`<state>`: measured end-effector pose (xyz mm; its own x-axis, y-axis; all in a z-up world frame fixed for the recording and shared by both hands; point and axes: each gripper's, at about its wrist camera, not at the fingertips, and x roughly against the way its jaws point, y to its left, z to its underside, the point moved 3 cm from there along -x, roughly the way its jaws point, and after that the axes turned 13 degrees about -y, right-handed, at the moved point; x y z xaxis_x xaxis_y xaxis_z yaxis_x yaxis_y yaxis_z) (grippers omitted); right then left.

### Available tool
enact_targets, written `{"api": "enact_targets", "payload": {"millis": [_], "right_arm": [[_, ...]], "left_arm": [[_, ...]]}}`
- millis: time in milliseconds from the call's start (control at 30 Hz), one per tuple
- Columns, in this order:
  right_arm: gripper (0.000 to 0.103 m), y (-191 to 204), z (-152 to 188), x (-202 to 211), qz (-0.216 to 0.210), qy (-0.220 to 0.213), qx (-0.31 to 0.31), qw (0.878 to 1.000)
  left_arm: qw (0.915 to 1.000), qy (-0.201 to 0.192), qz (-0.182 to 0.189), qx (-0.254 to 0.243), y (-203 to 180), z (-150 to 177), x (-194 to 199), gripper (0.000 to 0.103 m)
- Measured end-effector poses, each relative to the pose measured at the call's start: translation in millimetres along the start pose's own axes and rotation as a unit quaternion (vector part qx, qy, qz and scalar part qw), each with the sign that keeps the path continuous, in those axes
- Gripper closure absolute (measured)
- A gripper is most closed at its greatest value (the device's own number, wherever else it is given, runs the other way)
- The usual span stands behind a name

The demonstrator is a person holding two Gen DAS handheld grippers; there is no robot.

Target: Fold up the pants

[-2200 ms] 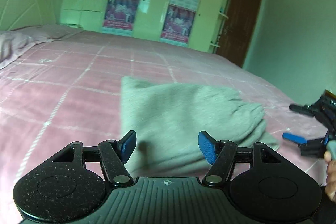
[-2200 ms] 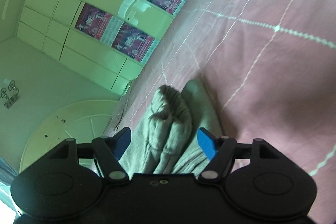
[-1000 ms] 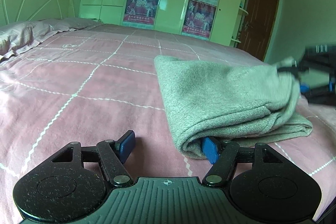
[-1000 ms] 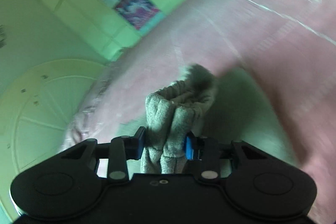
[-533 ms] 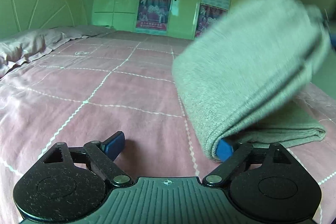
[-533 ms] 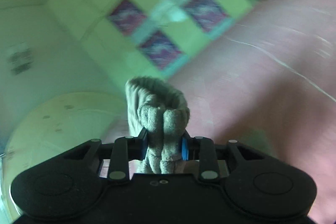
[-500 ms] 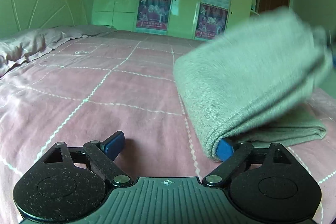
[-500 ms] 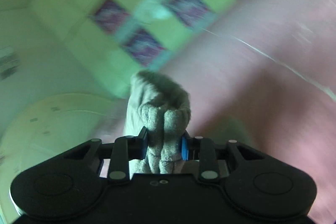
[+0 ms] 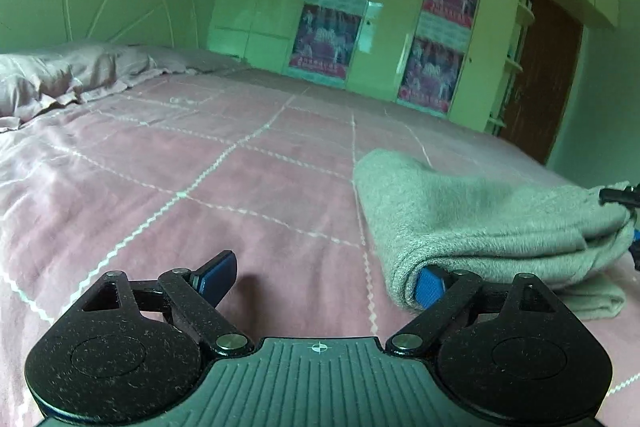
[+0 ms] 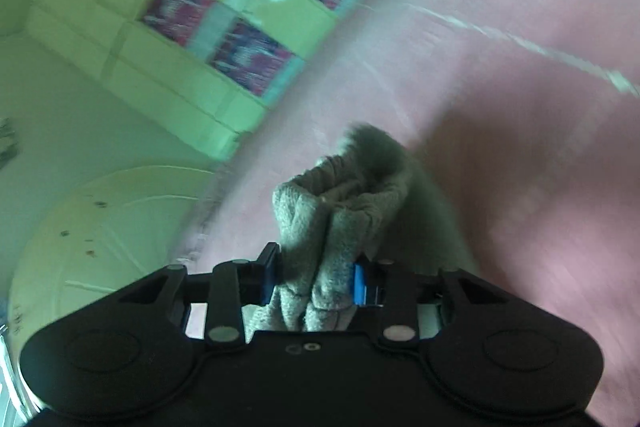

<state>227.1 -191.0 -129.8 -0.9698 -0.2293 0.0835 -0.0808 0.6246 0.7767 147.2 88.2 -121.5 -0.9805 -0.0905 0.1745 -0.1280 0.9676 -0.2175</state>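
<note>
The grey pants (image 9: 480,219) lay folded into a thick, soft bundle on the pink quilted bed cover (image 9: 224,187), ahead and to the right of the left hand-held gripper (image 9: 326,273). The knit looked fleecy and matte, with a rounded fold edge nearest that gripper and a thinner layer spread flat beneath it. The left hand-held gripper's jaws stood wide apart: its left blue pad hung free over the bed cover, and its right blue pad was tucked into the fold at the bundle's near corner, with nothing pinched between the two.

At the far right end of the bundle, the right hand-held gripper (image 10: 314,281) had the bunched, ribbed end of the pants (image 10: 340,211) between its blue pads. Its jaws were opening, yet the pads pressed the fabric on both sides, squeezing it into upright pleats. In the left wrist view only a black tip of that gripper (image 9: 618,195) showed at the frame's edge, against the cloth.

The bed cover was smooth, crossed by pale zigzag stitching in large squares. A crumpled pink pillow (image 9: 60,79) lay far ahead to the left. Beyond the bed stood glossy pale wardrobe doors (image 9: 400,39) bearing rectangular posters (image 9: 332,39), and a dark wooden door (image 9: 544,79) to the right.
</note>
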Motion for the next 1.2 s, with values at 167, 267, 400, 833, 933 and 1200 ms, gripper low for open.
{"api": "enact_targets", "payload": {"millis": [167, 267, 400, 833, 933, 1200], "right_arm": [[0.076, -12.5, 2.6, 8.2, 0.009, -0.019, 0.008, 1.000], [0.076, -73.9, 27.4, -1.1, 0.070, 0.036, -0.094, 0.992], [0.073, -67.9, 29.1, 8.4, 0.059, 0.028, -0.071, 0.995], [0.086, 24.4, -19.0, -22.3, 0.014, -0.003, 0.200, 0.980], [0.088, 37.1, -4.9, -59.0, 0.017, 0.032, 0.255, 0.966], [0.100, 15.4, -0.8, -62.1, 0.076, 0.080, 0.281, 0.953]], "left_arm": [[0.9997, -0.025, 0.003, -0.003, -2.5, 1.6, 4.6, 0.014], [0.9997, 0.023, 0.003, 0.004, 4.9, 18.5, -5.0, 0.013], [0.9997, 0.025, 0.005, 0.002, 6.2, 17.2, -7.5, 0.013], [0.9971, 0.011, 0.043, -0.061, -23.1, -76.4, -39.0, 0.013], [0.9974, 0.024, 0.034, -0.059, -50.7, -78.7, -91.3, 0.013], [0.9904, 0.118, 0.017, -0.069, -47.5, -44.0, -147.5, 0.012]]}}
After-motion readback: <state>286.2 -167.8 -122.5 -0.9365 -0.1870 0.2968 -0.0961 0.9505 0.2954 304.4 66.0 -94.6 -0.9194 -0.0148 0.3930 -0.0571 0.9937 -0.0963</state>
